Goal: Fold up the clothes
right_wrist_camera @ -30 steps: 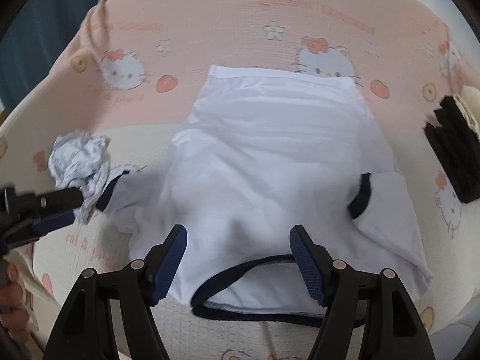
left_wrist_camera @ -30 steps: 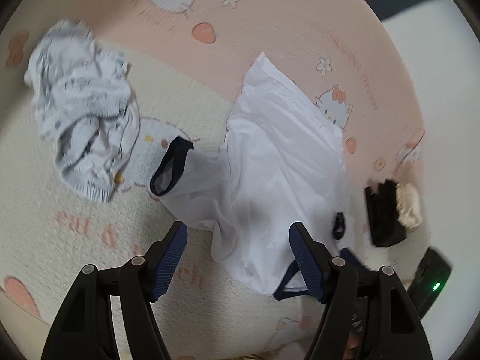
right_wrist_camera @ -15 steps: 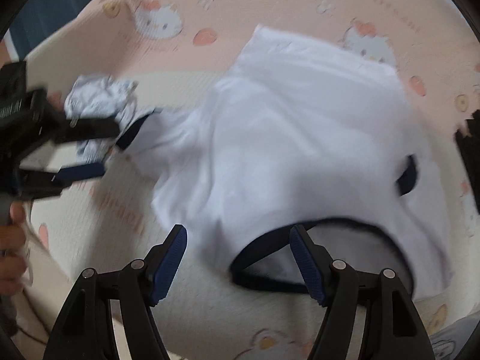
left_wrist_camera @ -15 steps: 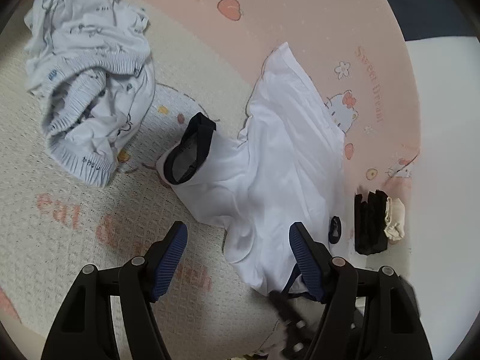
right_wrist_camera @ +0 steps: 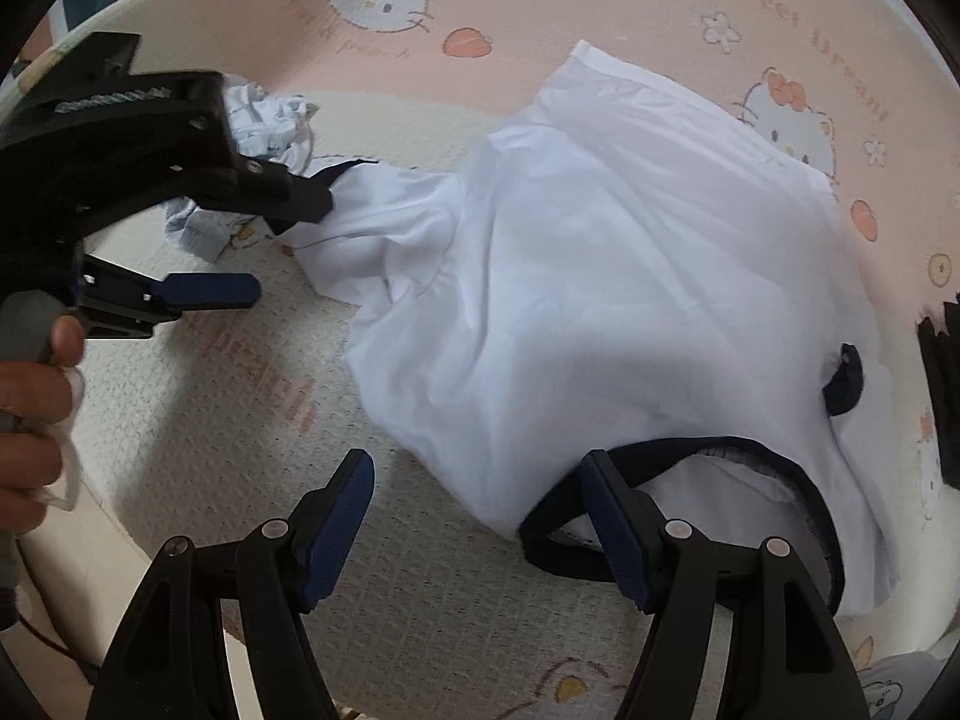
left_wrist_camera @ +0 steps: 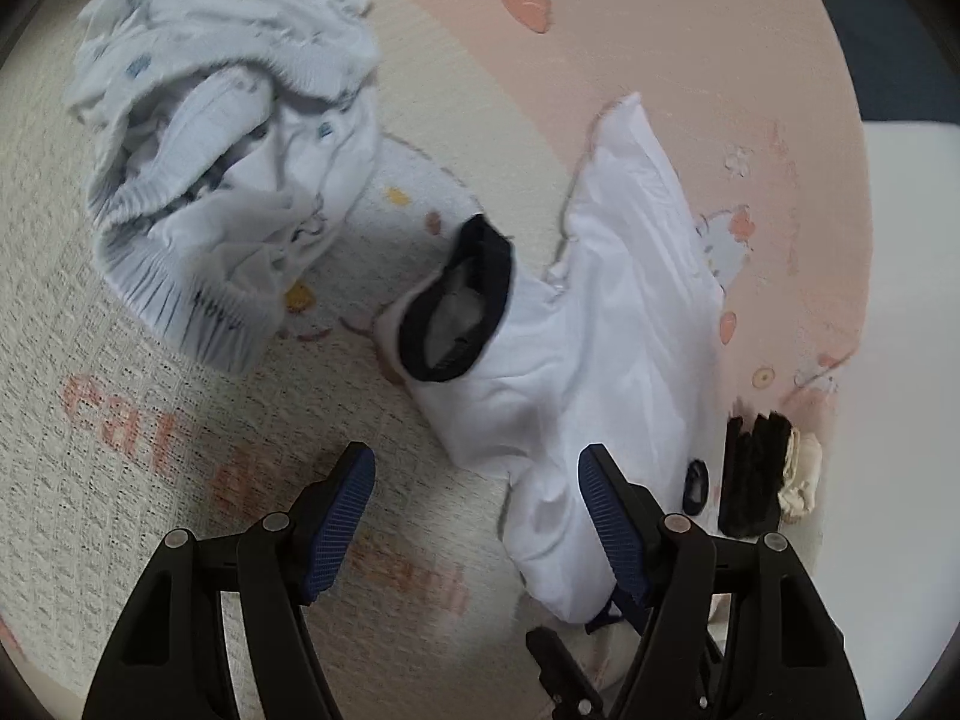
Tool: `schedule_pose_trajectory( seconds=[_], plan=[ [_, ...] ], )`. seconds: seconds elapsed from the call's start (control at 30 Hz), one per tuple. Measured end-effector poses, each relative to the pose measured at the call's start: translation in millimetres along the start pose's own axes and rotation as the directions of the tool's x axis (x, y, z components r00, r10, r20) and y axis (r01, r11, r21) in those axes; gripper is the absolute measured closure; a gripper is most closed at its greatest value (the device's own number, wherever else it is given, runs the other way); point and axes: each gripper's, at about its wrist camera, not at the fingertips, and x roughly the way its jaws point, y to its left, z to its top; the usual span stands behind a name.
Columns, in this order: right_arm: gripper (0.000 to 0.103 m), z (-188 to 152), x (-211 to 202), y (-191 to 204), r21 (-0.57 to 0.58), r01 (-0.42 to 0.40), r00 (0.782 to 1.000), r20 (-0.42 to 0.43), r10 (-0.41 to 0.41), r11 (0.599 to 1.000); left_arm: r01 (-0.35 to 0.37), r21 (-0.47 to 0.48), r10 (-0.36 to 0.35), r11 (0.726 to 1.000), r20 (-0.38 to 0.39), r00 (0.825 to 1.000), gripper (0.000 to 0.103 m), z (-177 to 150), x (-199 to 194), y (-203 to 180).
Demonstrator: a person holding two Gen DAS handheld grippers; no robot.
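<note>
One white T-shirt (right_wrist_camera: 630, 276), two gaping grippers (left_wrist_camera: 477, 516) (right_wrist_camera: 477, 519).

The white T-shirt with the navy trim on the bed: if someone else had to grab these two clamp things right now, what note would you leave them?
Left gripper: jaws open, holding nothing, hovering beside the shirt's navy-cuffed sleeve.
Right gripper: jaws open, empty, hovering at the navy collar.
The white T-shirt with navy trim lies spread but rumpled on the pink and cream cartoon-cat blanket; no fold made yet.
A crumpled pale-blue printed garment waits unfolded beyond the sleeve.
A small pile of black and cream items sits on the shirt's other side.
Left to do: smooth the shirt, fold it, then the pale-blue garment.
</note>
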Motion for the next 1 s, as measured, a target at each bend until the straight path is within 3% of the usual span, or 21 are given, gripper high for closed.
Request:
schedule_pose_trajectory(
  seconds=[0.13,0.33,0.63,0.7,0.73,0.77,0.8,0.83,0.87,1.0],
  plan=[
    [0.033,2.0,7.0,6.7,-0.036,0.018,1.0,0.013,-0.017,0.999,0.006,-0.017,-0.006,1.0,0.019,1.0,0.034,7.7,3.5,0.8],
    [0.033,9.0,19.9,20.3,-0.094,0.116,0.993,0.048,-0.112,0.989,-0.024,0.025,0.023,0.999,0.031,0.999,0.034,17.2,9.0,-4.4],
    [0.033,16.1,23.5,44.9,-0.217,0.244,0.966,0.14,-0.218,0.945,-0.002,0.034,0.001,0.999,0.023,1.0,0.034,29.0,11.4,2.2],
    [0.037,17.0,24.9,48.1,-0.23,0.263,0.96,0.155,-0.231,0.937,-0.025,0.052,0.023,0.998,0.034,0.999,0.035,30.7,12.0,0.0],
    [0.043,16.6,24.8,49.5,-0.238,0.259,0.961,0.162,-0.225,0.936,-0.045,0.066,0.042,0.997,0.043,0.998,0.042,31.2,12.3,-1.9],
    [0.062,15.9,24.7,50.6,-0.245,0.247,0.964,0.16,-0.212,0.938,-0.079,0.084,0.074,0.993,0.054,0.996,0.067,31.3,12.9,-4.1],
    [0.082,15.2,24.7,51.6,-0.251,0.233,0.968,0.156,-0.198,0.94,-0.143,0.111,0.136,0.984,0.068,0.988,0.082,30.6,14.3,-6.5],
    [0.092,14.8,25.9,52.9,-0.257,0.224,0.971,0.146,-0.191,0.94,-0.176,0.134,0.166,0.975,0.081,0.983,0.096,29.9,14.5,-7.8],
    [0.098,14.4,27.4,54.3,-0.263,0.217,0.973,0.135,-0.187,0.94,-0.209,0.156,0.196,0.965,0.096,0.976,0.096,29.2,14.7,-9.1],
    [0.099,12.7,26.2,50.7,-0.26,0.221,0.973,0.127,-0.194,0.94,-0.242,0.176,0.225,0.954,0.114,0.968,0.097,30.6,12.1,-7.7]
  ],
)
